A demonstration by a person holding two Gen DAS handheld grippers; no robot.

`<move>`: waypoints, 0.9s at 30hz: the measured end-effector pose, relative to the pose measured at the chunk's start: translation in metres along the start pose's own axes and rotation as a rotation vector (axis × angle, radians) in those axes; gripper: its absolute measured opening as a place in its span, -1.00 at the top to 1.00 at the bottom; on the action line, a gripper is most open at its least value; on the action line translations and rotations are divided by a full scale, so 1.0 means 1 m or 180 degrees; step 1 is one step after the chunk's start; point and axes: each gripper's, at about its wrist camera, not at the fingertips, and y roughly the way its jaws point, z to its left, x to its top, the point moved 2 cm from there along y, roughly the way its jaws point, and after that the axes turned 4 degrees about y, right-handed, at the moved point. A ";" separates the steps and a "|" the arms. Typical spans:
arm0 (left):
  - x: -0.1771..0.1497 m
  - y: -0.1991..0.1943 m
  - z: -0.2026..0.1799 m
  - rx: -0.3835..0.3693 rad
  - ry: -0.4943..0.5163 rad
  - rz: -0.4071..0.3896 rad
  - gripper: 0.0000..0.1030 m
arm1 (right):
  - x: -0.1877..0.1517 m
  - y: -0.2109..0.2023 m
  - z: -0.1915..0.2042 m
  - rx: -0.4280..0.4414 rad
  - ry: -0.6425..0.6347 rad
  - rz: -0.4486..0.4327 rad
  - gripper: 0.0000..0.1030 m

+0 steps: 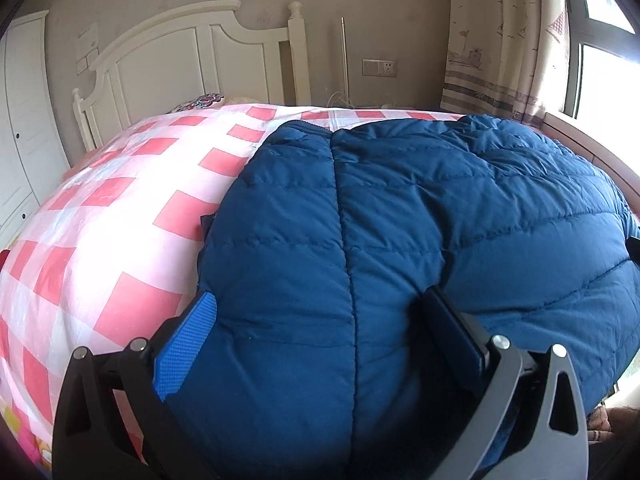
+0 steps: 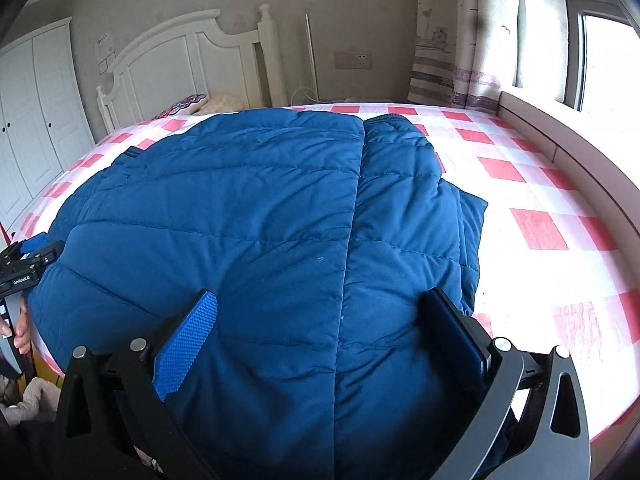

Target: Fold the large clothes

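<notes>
The blue padded jacket (image 1: 400,220) on the bed (image 1: 100,220) looks soft, bulky and light; both tools, left (image 1: 320,316) and right (image 2: 320,312), stand apart over its hem at 6 o'clock, where a deep bite seems best.

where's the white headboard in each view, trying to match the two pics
Left wrist view: the white headboard stands upper left, behind the pink checked bedspread, left of the blue quilted jacket.
Right wrist view: the headboard is again upper left, above the jacket's far edge.
Shared landmark: the wall socket sits right of the headboard's post in both views.
</notes>
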 end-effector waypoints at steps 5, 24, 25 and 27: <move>-0.001 0.002 0.002 -0.0031 0.0005 -0.0013 -0.96 | -0.001 -0.003 -0.002 0.0010 0.0005 0.0013 -0.91; 0.099 0.053 -0.043 0.0013 0.0367 0.0337 -0.95 | 0.079 0.015 0.008 -0.0020 0.0191 0.0059 -0.90; 0.101 0.062 -0.045 0.0025 0.0381 0.0374 -0.96 | 0.078 0.034 0.014 -0.0127 0.0085 0.0219 -0.90; 0.100 0.076 -0.044 -0.0029 0.0346 0.0468 -0.96 | 0.075 0.052 0.018 -0.0201 -0.0030 0.0375 -0.91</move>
